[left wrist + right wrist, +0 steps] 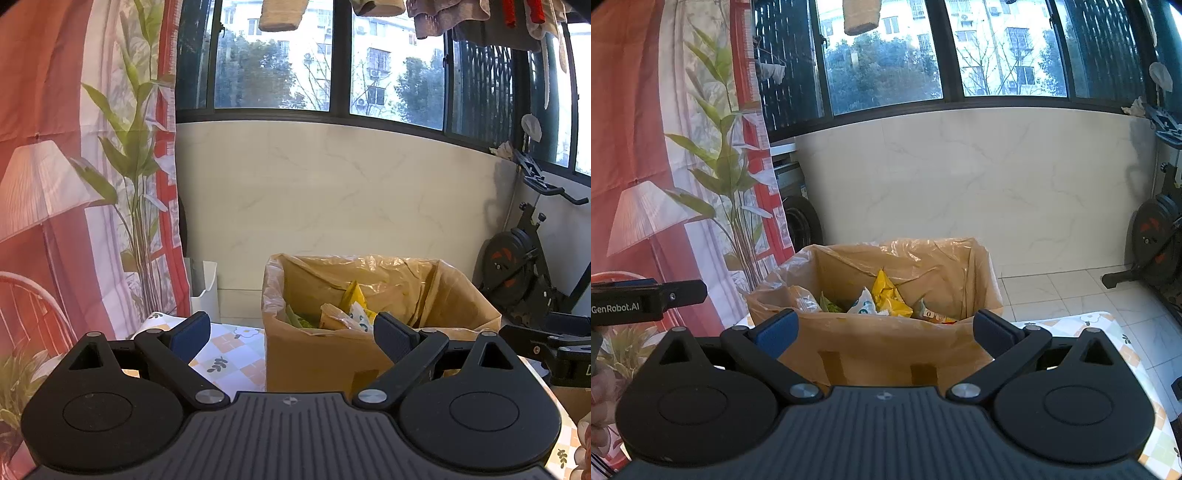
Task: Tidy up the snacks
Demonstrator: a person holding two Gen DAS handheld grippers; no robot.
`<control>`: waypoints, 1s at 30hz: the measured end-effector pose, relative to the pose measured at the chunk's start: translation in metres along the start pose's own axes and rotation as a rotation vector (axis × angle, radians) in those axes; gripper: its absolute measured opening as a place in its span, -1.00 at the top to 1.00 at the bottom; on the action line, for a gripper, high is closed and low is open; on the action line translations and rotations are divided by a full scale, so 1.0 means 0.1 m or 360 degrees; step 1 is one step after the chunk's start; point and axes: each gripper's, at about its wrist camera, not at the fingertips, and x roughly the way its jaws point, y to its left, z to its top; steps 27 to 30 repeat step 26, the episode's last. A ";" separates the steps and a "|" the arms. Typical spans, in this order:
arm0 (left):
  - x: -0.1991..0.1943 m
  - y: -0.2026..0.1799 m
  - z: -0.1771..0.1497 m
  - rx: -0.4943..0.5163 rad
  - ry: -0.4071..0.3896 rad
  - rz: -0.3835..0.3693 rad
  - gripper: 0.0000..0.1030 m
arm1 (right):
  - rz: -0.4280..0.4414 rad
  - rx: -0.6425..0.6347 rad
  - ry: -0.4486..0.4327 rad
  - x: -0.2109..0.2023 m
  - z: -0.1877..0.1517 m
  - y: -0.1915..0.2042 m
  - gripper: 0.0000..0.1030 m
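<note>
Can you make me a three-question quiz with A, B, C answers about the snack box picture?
1. Where are the snack packets?
A. inside the cardboard box
B. on the floor
C. on the windowsill

2. What colour is the tallest packet in the box?
A. purple
B. yellow
C. black

3. How is the right gripper?
A. shut on a packet
B. open and empty
C. shut on the box

Answers: 1 A, they poke up inside the plastic liner. 2 B, it is bright yellow. 3 B, its fingers stand wide apart holding nothing.
</note>
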 end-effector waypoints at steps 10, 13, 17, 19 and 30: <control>-0.01 0.03 0.00 -0.0003 0.0001 -0.0018 -0.87 | 0.0003 -0.0003 -0.0003 -0.01 0.01 0.00 -0.99; -0.01 0.03 0.00 -0.0005 0.0002 -0.0018 -0.87 | 0.0006 -0.0005 -0.0004 -0.01 0.01 0.00 -0.99; 0.00 0.05 0.00 -0.0009 0.0007 -0.0019 -0.87 | 0.0006 -0.0006 -0.0005 -0.02 0.01 0.01 -0.99; 0.00 0.06 0.00 -0.0016 0.0009 -0.0023 -0.87 | 0.0007 -0.0005 -0.0004 -0.02 0.01 0.01 -0.99; 0.00 0.07 -0.01 -0.0033 0.0009 -0.0032 -0.87 | 0.0004 -0.0005 -0.0005 -0.02 0.01 0.01 -0.99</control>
